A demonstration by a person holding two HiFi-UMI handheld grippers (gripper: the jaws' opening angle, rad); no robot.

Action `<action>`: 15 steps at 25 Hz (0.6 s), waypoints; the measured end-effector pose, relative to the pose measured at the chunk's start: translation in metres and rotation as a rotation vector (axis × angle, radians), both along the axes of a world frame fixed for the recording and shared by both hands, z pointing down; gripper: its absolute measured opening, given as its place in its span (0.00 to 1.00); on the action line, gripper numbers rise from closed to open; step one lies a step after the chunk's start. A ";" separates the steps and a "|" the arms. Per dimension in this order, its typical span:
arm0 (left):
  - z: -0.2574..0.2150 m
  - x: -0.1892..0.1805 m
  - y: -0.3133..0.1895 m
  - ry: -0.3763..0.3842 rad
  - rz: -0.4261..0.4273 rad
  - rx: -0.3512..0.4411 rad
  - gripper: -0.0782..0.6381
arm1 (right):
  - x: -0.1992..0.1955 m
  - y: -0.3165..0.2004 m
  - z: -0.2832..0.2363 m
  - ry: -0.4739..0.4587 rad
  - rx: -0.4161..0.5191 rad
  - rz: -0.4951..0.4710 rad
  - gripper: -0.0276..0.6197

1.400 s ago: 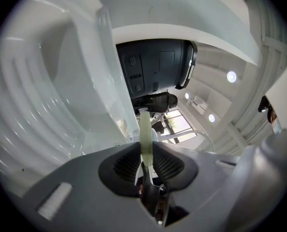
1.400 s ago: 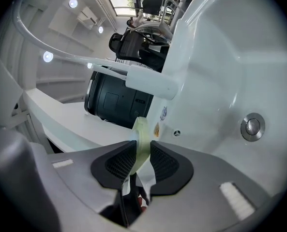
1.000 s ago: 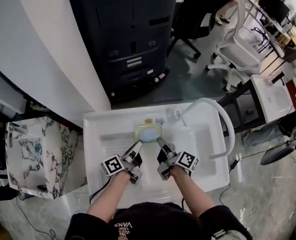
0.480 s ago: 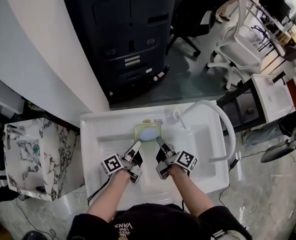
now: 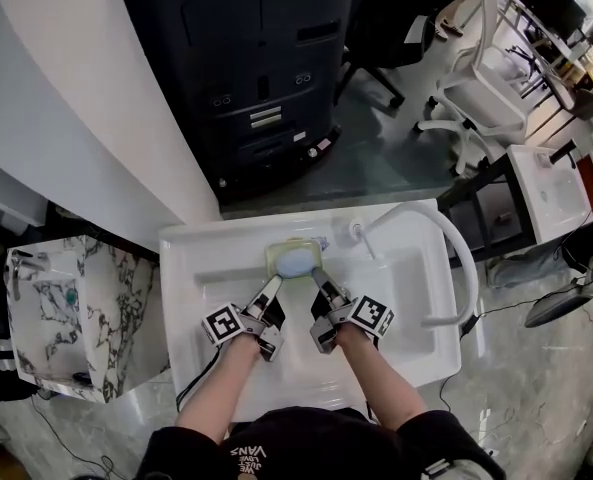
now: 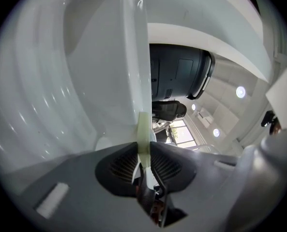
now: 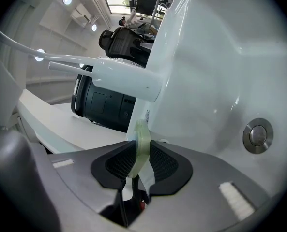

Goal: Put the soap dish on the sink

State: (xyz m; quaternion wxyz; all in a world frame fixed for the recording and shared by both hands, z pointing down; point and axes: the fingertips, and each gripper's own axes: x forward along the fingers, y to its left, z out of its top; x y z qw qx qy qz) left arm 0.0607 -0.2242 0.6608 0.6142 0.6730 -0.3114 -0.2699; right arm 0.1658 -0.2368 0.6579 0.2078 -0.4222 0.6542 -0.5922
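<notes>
The soap dish point(image 5: 296, 259) is pale green with a bluish-white soap in it. It is at the back of the white sink point(image 5: 191, 268), just left of the curved white faucet point(image 5: 416, 212). My left gripper point(image 5: 273, 288) is shut on the dish's near left rim, and my right gripper point(image 5: 317, 278) is shut on its near right rim. In the left gripper view the thin green rim point(image 6: 144, 128) is pinched between the black pads point(image 6: 124, 163). In the right gripper view the rim point(image 7: 142, 138) is also clamped between the pads point(image 7: 165, 164), below the faucet point(image 7: 126, 75).
A tall black machine point(image 5: 256, 78) stands behind the sink. A marble-patterned cabinet point(image 5: 66, 308) is at the left. At the right are office chairs point(image 5: 471, 98) and a second white basin point(image 5: 548, 193). The drain point(image 7: 255, 135) lies to the right in the basin.
The dish, with both grippers on it, has edged slightly toward the sink's back rim. Otherwise the hands hold much the same pose.
</notes>
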 end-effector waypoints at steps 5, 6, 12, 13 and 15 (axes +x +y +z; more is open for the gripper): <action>0.000 -0.002 -0.006 0.032 -0.015 0.003 0.24 | -0.003 -0.009 -0.001 -0.007 0.014 0.004 0.17; 0.000 -0.003 -0.007 0.030 -0.017 0.005 0.24 | -0.004 -0.010 -0.001 -0.008 0.013 0.006 0.17; 0.000 -0.014 -0.016 0.051 -0.046 0.006 0.24 | -0.005 -0.017 -0.001 -0.014 0.011 0.030 0.17; 0.000 -0.014 -0.017 0.055 -0.045 0.004 0.24 | -0.004 -0.019 -0.001 -0.012 0.012 0.033 0.17; -0.002 -0.015 -0.018 0.059 -0.042 0.005 0.24 | -0.004 -0.020 -0.002 -0.004 0.015 0.032 0.17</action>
